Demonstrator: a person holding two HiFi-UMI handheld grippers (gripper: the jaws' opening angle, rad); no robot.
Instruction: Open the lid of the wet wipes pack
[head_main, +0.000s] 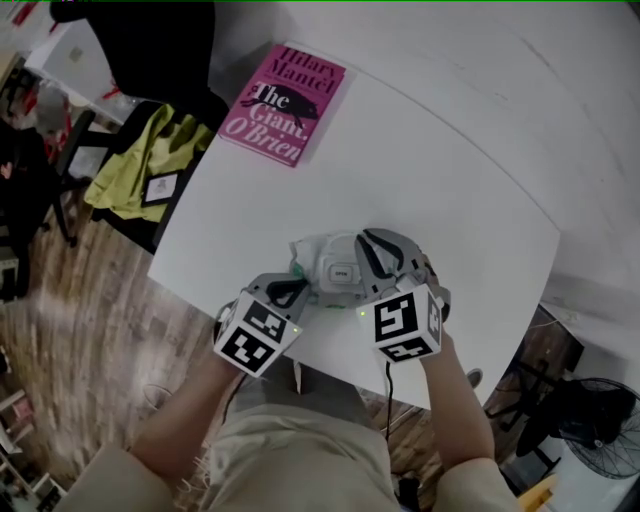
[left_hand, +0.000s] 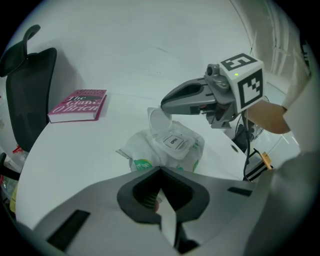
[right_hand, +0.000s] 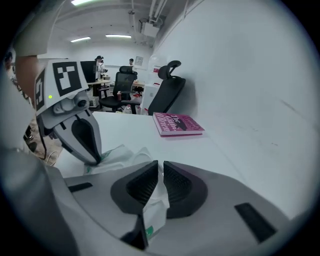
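Wet wipes pack (left_hand: 140, 152), lid (left_hand: 159, 117) up, left gripper (left_hand: 161, 172) and right gripper (right_hand: 160, 167) each clamped on its wrapper

A pink paperback book (head_main: 283, 103) lying on the white tabletop (head_main: 430, 170) carries the cover lines "Hilary Mantel" and "The Giant, O'Brien". The white plastic lid frame (left_hand: 174, 142) of the crumpled white-and-green wet wipes pack (left_hand: 135, 152) is printed "OPEN".

One table (head_main: 450, 200) holds one pack of wet wipes (head_main: 325, 262) near and one pink book (head_main: 283, 103) far left. Two grippers: left gripper (head_main: 297, 292), right gripper (head_main: 385, 255). One fan (head_main: 600, 428) near right.
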